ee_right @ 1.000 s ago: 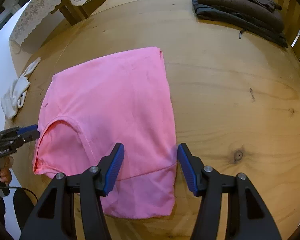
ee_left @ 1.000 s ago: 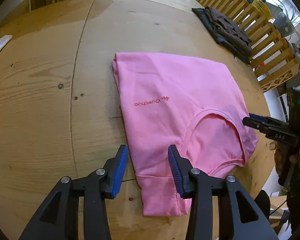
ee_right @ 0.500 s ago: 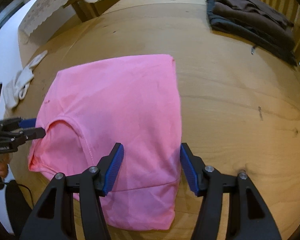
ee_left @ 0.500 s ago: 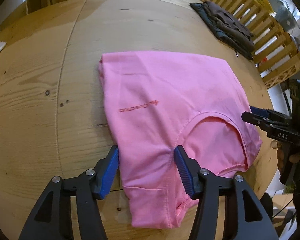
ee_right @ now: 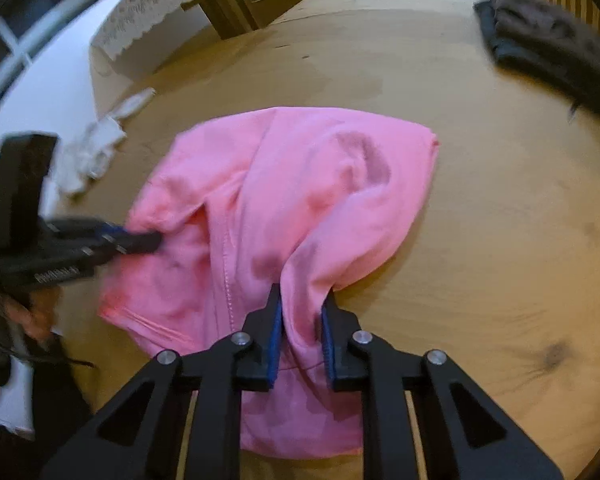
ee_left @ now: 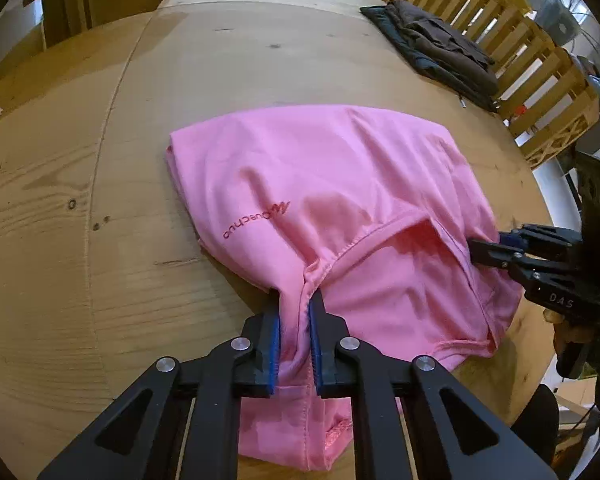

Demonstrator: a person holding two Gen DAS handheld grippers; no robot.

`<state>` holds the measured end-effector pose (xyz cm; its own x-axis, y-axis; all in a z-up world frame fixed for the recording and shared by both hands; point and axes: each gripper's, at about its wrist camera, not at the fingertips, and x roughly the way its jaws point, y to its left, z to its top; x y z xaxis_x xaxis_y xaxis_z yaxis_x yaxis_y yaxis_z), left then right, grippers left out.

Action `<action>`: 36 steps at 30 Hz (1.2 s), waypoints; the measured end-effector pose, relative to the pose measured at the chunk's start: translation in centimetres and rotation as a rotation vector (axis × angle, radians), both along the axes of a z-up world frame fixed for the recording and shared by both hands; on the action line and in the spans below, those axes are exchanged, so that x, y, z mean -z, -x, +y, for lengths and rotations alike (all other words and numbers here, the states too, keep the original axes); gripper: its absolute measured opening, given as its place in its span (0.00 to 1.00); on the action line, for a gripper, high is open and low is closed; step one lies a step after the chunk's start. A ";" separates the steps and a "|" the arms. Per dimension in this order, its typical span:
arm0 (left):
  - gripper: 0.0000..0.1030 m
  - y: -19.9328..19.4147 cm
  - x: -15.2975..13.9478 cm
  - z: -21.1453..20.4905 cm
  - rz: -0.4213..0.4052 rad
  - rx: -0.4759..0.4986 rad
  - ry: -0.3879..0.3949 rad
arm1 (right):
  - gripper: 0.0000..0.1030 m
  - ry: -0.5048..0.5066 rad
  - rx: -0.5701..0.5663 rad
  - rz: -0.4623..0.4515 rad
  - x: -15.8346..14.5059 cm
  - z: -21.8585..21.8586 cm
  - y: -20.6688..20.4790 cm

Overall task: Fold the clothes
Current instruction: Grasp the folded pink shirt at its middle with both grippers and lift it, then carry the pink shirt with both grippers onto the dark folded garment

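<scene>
Change: both our grippers, wide open over the shirt half a second ago, have closed onto it, and the cloth near them has bunched and lifted.
Shirt [ee_left: 340,184]: pink, folded, lying on the wooden table [ee_left: 80,260]; we use it as the landmark. A red logo [ee_left: 256,222] shows on the side nearer our left gripper. The neckline seam [ee_left: 364,238] curves between the two grip places.
Left gripper [ee_left: 294,340]: we hold it at the near edge of the shirt, on the logo side. Its blue pads [ee_left: 275,354] are drawn close together with a gathered ridge of pink cloth pinched between them.
Right gripper [ee_right: 300,336]: we hold it at the near edge of the shirt, on the side away from the logo. Its pads [ee_right: 275,344] are narrowed onto a raised fold of cloth. This view is blurred.
Table: the far edge of the shirt rests on it; the near edge is puckered upward at both grips.
Dark clothes [ee_left: 436,52]: stacked well beyond the shirt, beside a slatted wooden rail [ee_left: 512,52].
White cloth [ee_right: 96,148]: on the table left of the shirt.
</scene>
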<state>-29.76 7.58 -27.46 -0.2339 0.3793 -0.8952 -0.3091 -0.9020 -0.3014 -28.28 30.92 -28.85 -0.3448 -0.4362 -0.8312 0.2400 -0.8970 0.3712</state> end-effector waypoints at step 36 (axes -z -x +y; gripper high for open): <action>0.10 33.4 -9.3 33.9 0.167 0.282 -0.155 | 0.11 -0.383 0.386 0.101 -10.5 31.3 27.7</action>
<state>-63.16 41.53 -18.16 -0.2386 0.5782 -0.7802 -0.5955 -0.7218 -0.3527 -55.99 62.19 -18.34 -0.5063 0.0653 -0.8599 -0.1159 -0.9932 -0.0073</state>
